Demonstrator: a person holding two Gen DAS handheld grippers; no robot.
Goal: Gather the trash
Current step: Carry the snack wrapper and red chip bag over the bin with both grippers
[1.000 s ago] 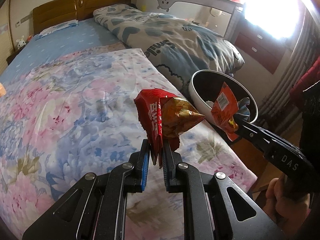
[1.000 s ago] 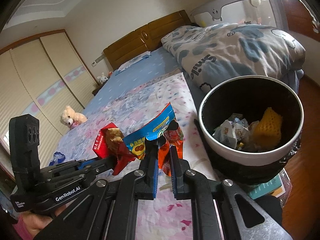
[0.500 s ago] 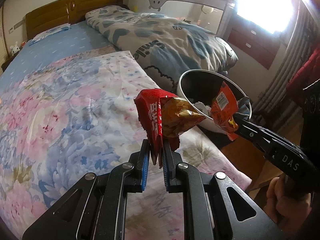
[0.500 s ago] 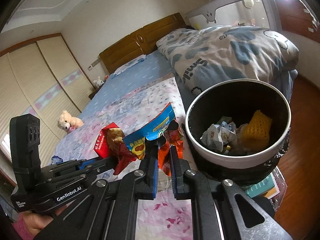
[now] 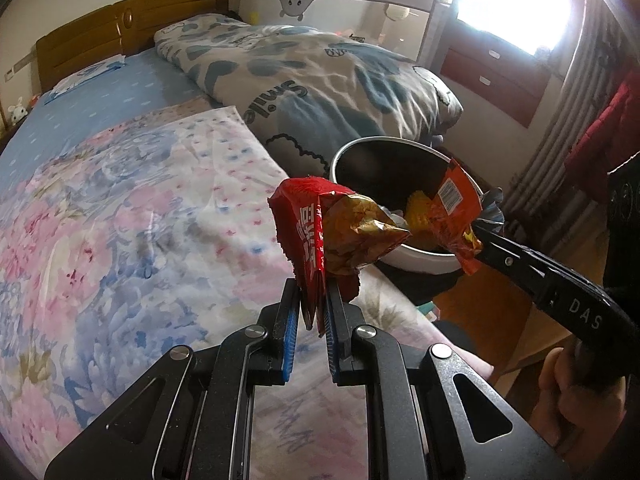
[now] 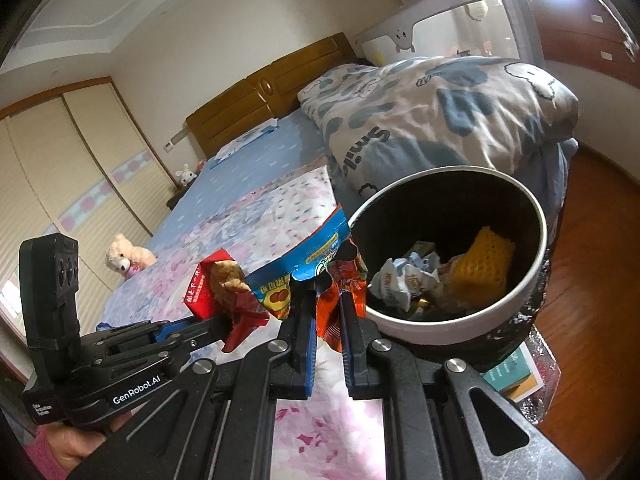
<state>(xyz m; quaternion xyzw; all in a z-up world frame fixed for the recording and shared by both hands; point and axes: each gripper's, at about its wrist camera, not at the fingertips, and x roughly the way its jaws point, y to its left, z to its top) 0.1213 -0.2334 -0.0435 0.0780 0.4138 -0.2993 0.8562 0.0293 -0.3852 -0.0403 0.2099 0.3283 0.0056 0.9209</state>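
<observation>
We clamp a red wrapper (image 5: 320, 232) in our left gripper (image 5: 312, 312) and an orange-blue wrapper (image 6: 320, 276) in our right gripper (image 6: 326, 316); the bin (image 6: 532, 280) sits at two o'clock. Released short of the rim, the light packets could flutter onto the bed (image 5: 120, 208).

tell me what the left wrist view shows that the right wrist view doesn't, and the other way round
Only the left wrist view shows the bright window, the drawers under it and the barcode side of the orange wrapper.

Only the right wrist view shows the wardrobe doors, the teddy bear, the wrapper's blue side and the crumpled paper in the bin.

Both show the left gripper shut on the red snack bag, the right gripper shut on its wrapper, the bin with the yellow sponge, the floral sheet and the patterned quilt.
</observation>
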